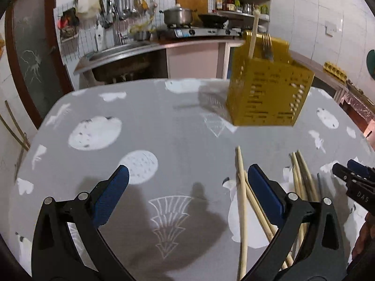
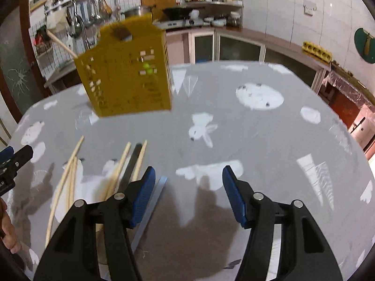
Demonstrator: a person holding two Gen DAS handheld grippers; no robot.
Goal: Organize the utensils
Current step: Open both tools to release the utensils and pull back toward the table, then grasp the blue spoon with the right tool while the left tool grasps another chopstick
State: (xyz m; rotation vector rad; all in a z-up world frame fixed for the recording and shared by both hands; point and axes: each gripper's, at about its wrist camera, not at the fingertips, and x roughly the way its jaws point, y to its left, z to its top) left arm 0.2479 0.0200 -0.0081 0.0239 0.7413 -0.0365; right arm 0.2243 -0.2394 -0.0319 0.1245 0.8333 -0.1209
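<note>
A yellow perforated utensil holder (image 1: 269, 93) stands on the grey patterned table (image 1: 140, 117), with a wooden handle (image 1: 253, 35) and a fork (image 1: 267, 44) in it. It also shows in the right wrist view (image 2: 127, 70). Several wooden chopsticks (image 1: 242, 210) lie on the cloth under my left gripper's right finger, and more lie further right (image 1: 302, 175). In the right wrist view the chopsticks (image 2: 70, 171) and flat metal utensils (image 2: 133, 161) lie left of my right gripper. My left gripper (image 1: 187, 187) is open and empty. My right gripper (image 2: 188, 187) is open and empty.
A kitchen counter with a sink (image 1: 121, 49), a gas stove with a pot (image 1: 178, 15) and wok, a hanging utensil rack and shelves of jars stand behind the table. The right gripper's tip (image 1: 351, 175) shows at the right edge of the left wrist view.
</note>
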